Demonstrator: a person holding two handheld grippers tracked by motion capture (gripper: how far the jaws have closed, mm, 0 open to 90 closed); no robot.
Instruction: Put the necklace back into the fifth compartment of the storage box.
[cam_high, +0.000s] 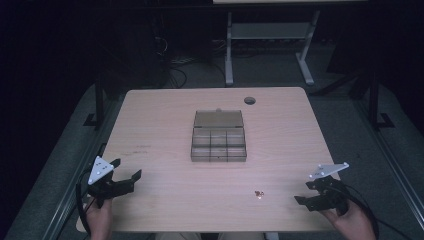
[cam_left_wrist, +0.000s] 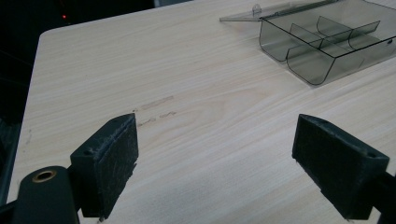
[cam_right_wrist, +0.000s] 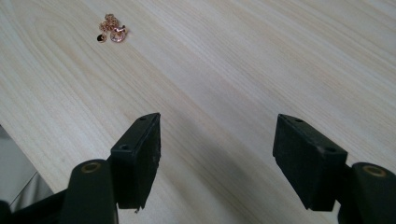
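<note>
Both tongs, left (cam_high: 126, 170) and right (cam_high: 305, 192), spread wide and empty near the tabletop (cam_high: 165, 120) front corners, likely readying for the small gold jewellery (cam_high: 258, 193) lying loose before the open compartment box (cam_high: 219, 145).

Room dark; high view dim and grainy, background near black, only the table (cam_high: 165, 200) lit, evenly, from overhead. Both gripper views brighter, wood grain sharp. Soft shadows under the black jaws at the bottom. Faint glare on the clear box (cam_left_wrist: 327, 46), upper right. Jaw edges slightly soft.
</note>
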